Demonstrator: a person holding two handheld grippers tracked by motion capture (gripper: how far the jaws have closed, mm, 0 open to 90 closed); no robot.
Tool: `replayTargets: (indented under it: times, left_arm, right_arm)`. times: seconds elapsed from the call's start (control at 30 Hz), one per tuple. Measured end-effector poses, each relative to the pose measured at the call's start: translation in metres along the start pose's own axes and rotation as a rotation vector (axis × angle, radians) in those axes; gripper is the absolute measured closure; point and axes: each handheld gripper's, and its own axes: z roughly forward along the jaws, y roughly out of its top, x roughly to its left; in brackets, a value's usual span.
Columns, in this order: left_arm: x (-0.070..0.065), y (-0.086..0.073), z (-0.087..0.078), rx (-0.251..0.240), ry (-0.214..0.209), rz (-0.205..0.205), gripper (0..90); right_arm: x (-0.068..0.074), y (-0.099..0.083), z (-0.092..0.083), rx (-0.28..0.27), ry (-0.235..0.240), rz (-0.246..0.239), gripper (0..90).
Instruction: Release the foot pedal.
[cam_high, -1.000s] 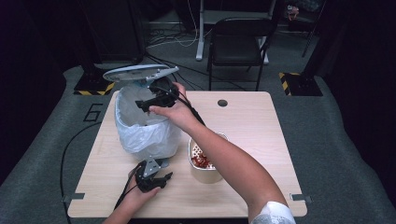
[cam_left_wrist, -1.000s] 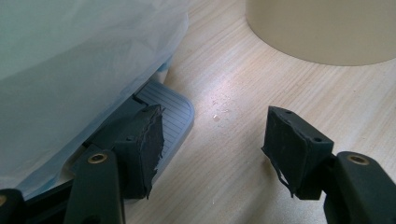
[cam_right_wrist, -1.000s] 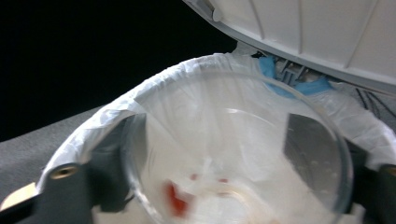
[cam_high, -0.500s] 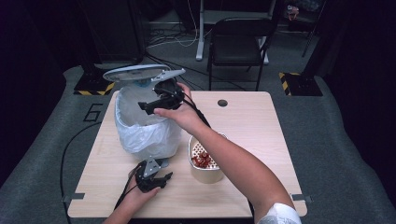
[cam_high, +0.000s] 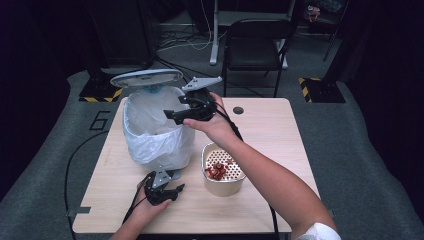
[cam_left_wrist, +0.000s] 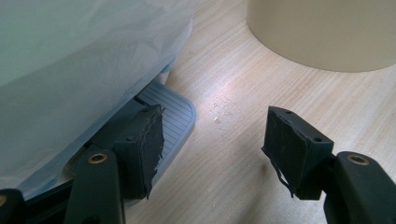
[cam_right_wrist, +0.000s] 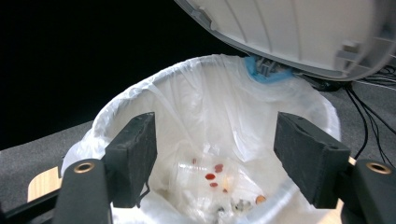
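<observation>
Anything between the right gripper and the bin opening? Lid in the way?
Nothing visible. The lid stands raised at the far side of the opening. The right gripper hangs over the open mouth of the bin; its jaws have just been closing, with nothing between them.

A large numeral "6" (cam_high: 99, 120) is marked on the grey floor mat (cam_high: 60, 150). It lies left of the right gripper (cam_high: 172, 115), beyond the table edge. Nothing else is legible.
</observation>
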Motion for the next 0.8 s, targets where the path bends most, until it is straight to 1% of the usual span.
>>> replayTargets:
  times: [0.07, 0.1, 0.13, 0.2, 0.23, 0.27, 0.3, 0.33, 0.37, 0.4, 0.47, 0.5, 0.6, 0.63, 0.67, 0.7, 0.73, 0.77, 0.8]
  left_arm:
    - [0.0, 0.0, 0.0, -0.008, 0.0, -0.006, 37.5]
    - [0.0, 0.0, 0.0, -0.004, -0.001, -0.012, 37.5]
    - [-0.001, -0.001, -0.001, 0.009, -0.005, -0.034, 37.5]
    - [-0.001, -0.001, 0.0, 0.0, -0.007, -0.034, 37.5]
    - [-0.001, 0.0, 0.0, 0.007, -0.014, -0.033, 37.5]
    - [-0.002, -0.001, 0.0, 0.003, -0.006, -0.039, 37.5]
    - [-0.001, -0.001, 0.0, 0.0, -0.013, -0.037, 37.5]
    - [0.0, 0.0, 0.0, 0.009, -0.015, -0.029, 37.5]
    - [0.0, 0.0, 0.0, 0.004, -0.017, -0.043, 37.5]
    - [0.002, 0.0, -0.001, 0.005, -0.014, -0.024, 37.4]
    - [0.003, 0.0, -0.001, 0.004, -0.022, -0.038, 37.4]
    - [0.002, 0.0, -0.001, 0.005, -0.029, -0.061, 37.4]
    - [0.002, 0.001, -0.001, 0.005, -0.032, -0.071, 37.4]
    - [0.002, 0.001, 0.0, -0.003, -0.028, -0.077, 37.4]
    - [0.004, 0.001, -0.001, 0.004, -0.027, -0.06, 37.4]
    - [0.0, 0.001, -0.001, -0.005, -0.029, -0.129, 37.4]
    - [0.0, 0.001, -0.001, -0.003, -0.035, -0.14, 37.4]
    - [0.001, 0.001, -0.001, -0.009, -0.031, -0.134, 37.4]
    - [0.001, 0.001, -0.002, -0.005, -0.038, -0.139, 37.4]
  right_arm:
    - [-0.003, -0.002, -0.007, 0.006, -0.003, 0.0, 30.0]
    - [-0.004, -0.003, -0.011, 0.01, -0.005, -0.001, 30.0]
    - [-0.006, -0.005, -0.016, 0.009, -0.008, -0.003, 30.0]
    - [-0.009, -0.008, -0.024, 0.007, -0.011, -0.002, 30.0]
    - [-0.011, -0.01, -0.029, 0.007, -0.011, 0.002, 30.2]
    - [-0.013, -0.012, -0.034, 0.004, -0.014, -0.001, 30.3]
    - [-0.014, -0.014, -0.039, 0.007, -0.019, -0.002, 30.4]
    - [-0.015, -0.017, -0.044, 0.002, -0.032, -0.013, 30.7]
    - [-0.017, -0.019, -0.048, 0.005, -0.045, -0.023, 30.6]
    - [-0.017, -0.021, -0.052, 0.004, -0.058, -0.029, 30.6]
    - [-0.018, -0.026, -0.061, -0.008, -0.073, -0.033, 30.6]
    - [-0.018, -0.028, -0.066, -0.015, -0.085, -0.038, 30.6]
    - [-0.019, -0.037, -0.08, -0.031, -0.104, -0.047, 30.6]
    - [-0.019, -0.04, -0.083, -0.031, -0.109, -0.049, 30.6]
    - [-0.019, -0.044, -0.086, -0.036, -0.117, -0.045, 30.6]
    - [-0.02, -0.048, -0.09, -0.035, -0.116, -0.046, 30.5]
    - [-0.021, -0.052, -0.092, -0.031, -0.121, -0.045, 30.5]
    - [-0.022, -0.056, -0.095, -0.028, -0.127, -0.044, 30.5]
    - [-0.023, -0.06, -0.098, -0.029, -0.132, -0.038, 30.5]
